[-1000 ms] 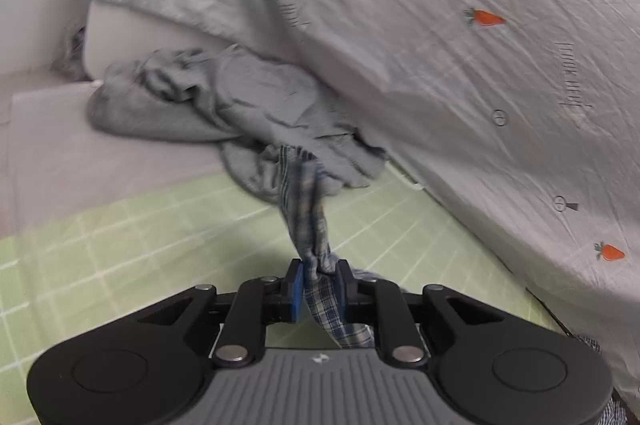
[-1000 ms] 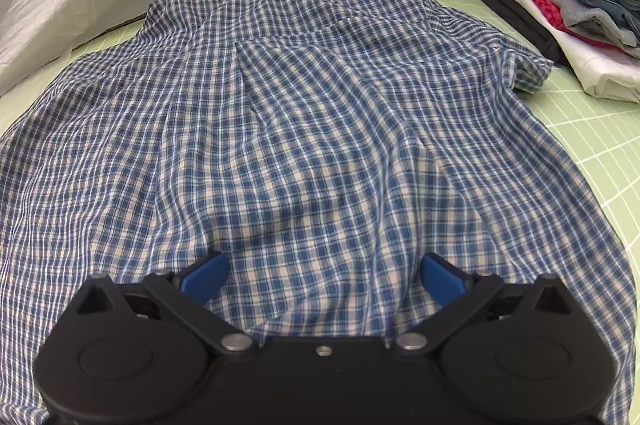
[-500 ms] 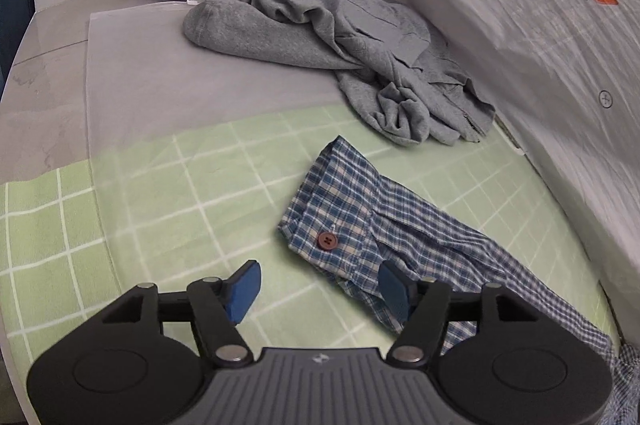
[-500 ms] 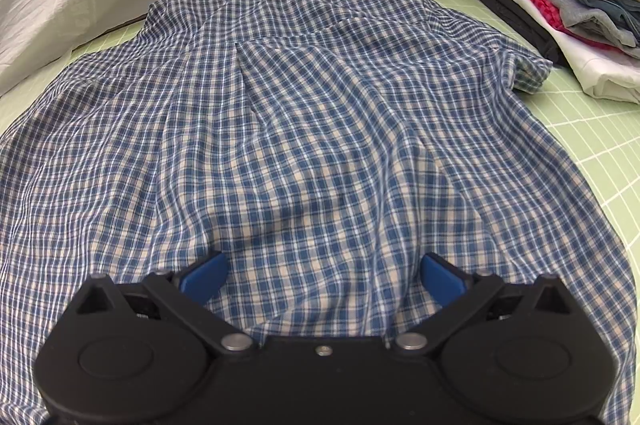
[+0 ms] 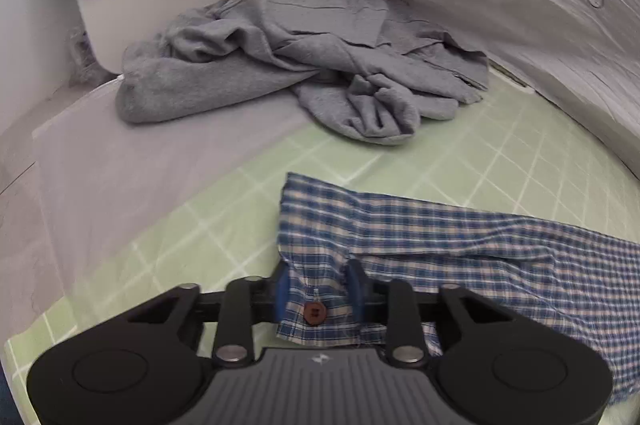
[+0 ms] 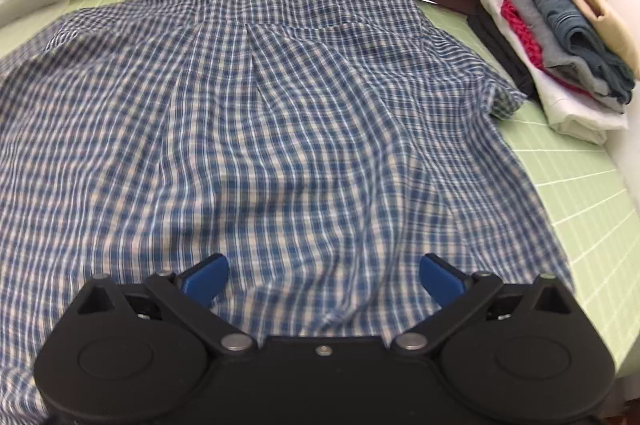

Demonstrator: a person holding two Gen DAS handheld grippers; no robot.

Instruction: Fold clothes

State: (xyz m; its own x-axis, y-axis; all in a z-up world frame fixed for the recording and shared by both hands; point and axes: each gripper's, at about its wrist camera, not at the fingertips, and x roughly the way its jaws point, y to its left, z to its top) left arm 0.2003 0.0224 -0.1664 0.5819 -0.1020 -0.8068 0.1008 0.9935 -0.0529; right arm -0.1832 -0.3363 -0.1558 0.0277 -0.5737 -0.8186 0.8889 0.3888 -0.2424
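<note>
Two tools, left tool [image 5: 319, 292] closing on plaid shirt [image 6: 280, 113] cuff [image 5: 316, 289], right tool [image 6: 322, 275] wide open above it

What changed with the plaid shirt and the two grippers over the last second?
The left gripper let go of the bunched sleeve, opened over the flattened cuff, and its fingers are closing on it again near the brown button. The right gripper stayed open above the spread plaid shirt; the folded stack is unmoved.
</note>
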